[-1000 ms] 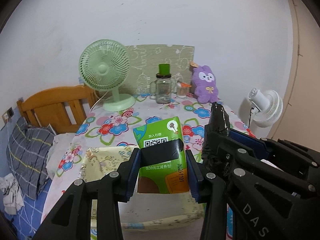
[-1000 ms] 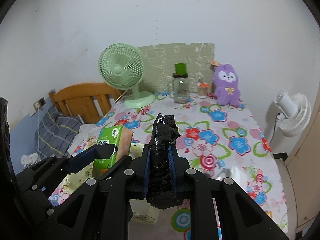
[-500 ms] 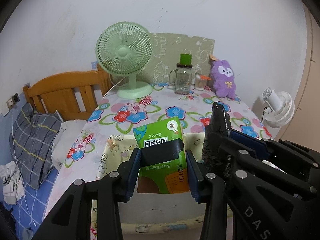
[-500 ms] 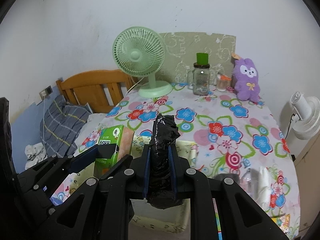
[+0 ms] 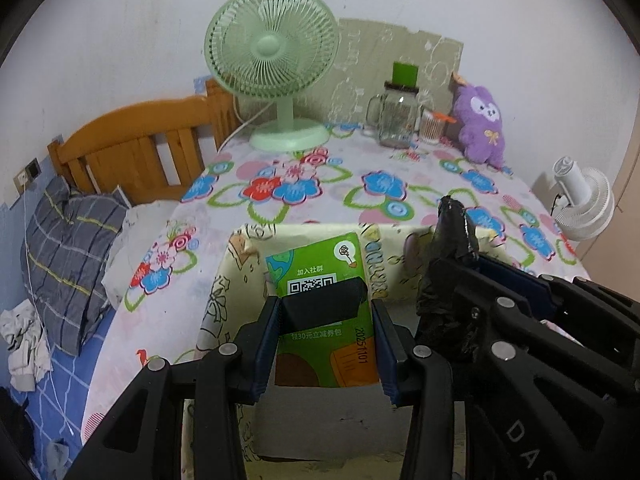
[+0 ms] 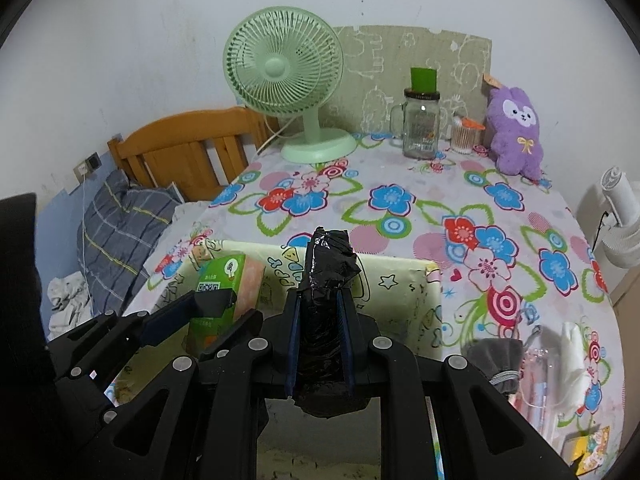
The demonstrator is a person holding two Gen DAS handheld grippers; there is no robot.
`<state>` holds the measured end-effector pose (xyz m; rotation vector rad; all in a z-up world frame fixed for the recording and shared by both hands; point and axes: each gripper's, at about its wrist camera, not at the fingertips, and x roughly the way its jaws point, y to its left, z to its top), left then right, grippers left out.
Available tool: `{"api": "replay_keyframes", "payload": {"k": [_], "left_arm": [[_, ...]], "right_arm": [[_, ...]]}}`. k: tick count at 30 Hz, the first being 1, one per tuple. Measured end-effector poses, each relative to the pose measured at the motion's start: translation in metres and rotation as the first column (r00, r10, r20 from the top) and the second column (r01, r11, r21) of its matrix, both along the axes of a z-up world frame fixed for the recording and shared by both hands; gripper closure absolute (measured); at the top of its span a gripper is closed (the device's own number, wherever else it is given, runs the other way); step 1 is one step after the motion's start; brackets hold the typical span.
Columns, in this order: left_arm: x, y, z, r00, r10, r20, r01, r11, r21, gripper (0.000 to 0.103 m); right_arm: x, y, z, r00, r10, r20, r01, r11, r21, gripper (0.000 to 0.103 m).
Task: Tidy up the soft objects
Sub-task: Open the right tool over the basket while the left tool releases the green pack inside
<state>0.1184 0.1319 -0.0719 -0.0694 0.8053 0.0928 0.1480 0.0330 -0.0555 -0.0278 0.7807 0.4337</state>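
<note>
Both loads hung over the open fabric bin [image 6: 404, 266]: the left gripper [image 5: 326, 344] clamped the green tissue pack [image 5: 324, 308], the right gripper [image 6: 319, 338] squeezed the black bag roll [image 6: 326, 280], so lower each straight inside before releasing.

The green tissue pack [image 5: 324, 280] looks like glossy printed plastic film. The black roll [image 6: 326, 280] is crinkled, shiny plastic. The storage box [image 6: 416, 280] appears to be matt printed fabric; the tablecloth [image 6: 400, 200] is smooth floral cloth.
</note>
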Motion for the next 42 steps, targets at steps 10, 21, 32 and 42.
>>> {"api": "replay_keyframes", "payload": {"k": [10, 21, 32, 42], "left_arm": [[0.006, -0.001, -0.011, 1.0, 0.007, -0.031, -0.006, 1.0, 0.024, 0.038], [0.002, -0.006, -0.001, 1.0, -0.012, -0.009, 0.012, 1.0, 0.018, 0.011], [-0.012, -0.019, 0.021, 0.999, -0.031, 0.033, 0.029, 0.999, 0.04, 0.005], [-0.028, -0.037, 0.043, 0.995, -0.043, 0.085, 0.038, 0.997, 0.062, 0.001]], "right_arm": [[0.014, 0.004, -0.016, 0.999, -0.021, -0.029, 0.02, 0.999, -0.027, 0.081], [0.01, -0.004, -0.009, 1.0, -0.025, -0.008, 0.025, 1.0, -0.016, 0.033], [-0.004, -0.019, 0.009, 1.0, -0.018, 0.021, 0.018, 1.0, 0.003, 0.017], [-0.019, -0.038, 0.031, 0.997, -0.041, 0.062, 0.039, 0.999, 0.028, 0.012]]}}
